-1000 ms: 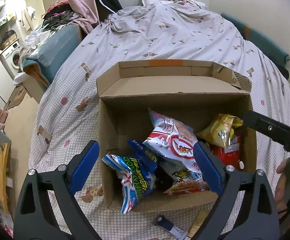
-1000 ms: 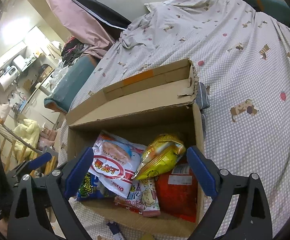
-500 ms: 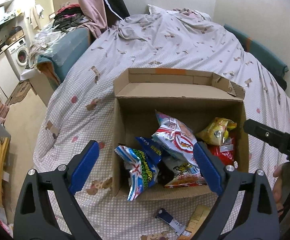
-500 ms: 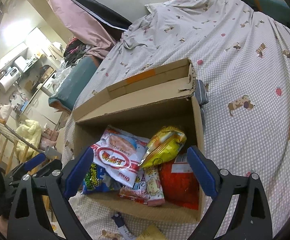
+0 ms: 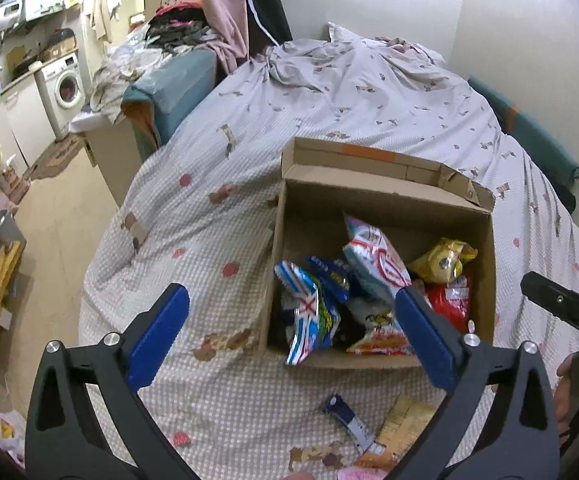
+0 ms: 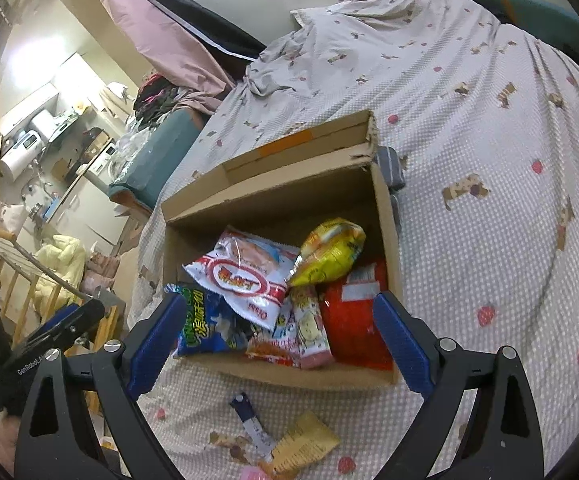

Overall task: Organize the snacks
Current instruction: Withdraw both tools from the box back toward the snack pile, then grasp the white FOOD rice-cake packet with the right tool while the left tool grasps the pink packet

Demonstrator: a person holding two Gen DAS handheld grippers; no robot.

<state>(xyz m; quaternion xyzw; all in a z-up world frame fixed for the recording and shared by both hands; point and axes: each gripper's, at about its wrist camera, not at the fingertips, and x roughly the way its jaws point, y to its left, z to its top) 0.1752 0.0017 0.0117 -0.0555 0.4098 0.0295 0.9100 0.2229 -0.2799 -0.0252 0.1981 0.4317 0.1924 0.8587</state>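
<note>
The cardboard box (image 6: pixel 385 216) stands open-topped, packets heaped inside and its back flap (image 5: pixel 369 184) raised behind. Bare bed cover (image 5: pixel 217 248) lies left of it; small packets (image 6: pixel 305 440) litter the near side.

One cardboard box (image 6: pixel 385 216) sits on the bed. Inside it, six snack bags show: one white-and-red (image 6: pixel 245 276), one yellow (image 6: pixel 329 256), one red (image 6: pixel 353 320), one blue (image 6: pixel 205 320), two pink-and-orange (image 6: pixel 309 328). Outside lie two flat packets: one dark blue (image 6: pixel 249 420), one tan (image 6: pixel 305 444).

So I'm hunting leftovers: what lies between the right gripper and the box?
A small dark blue packet and a tan packet on the bedspread, in both views.
</note>
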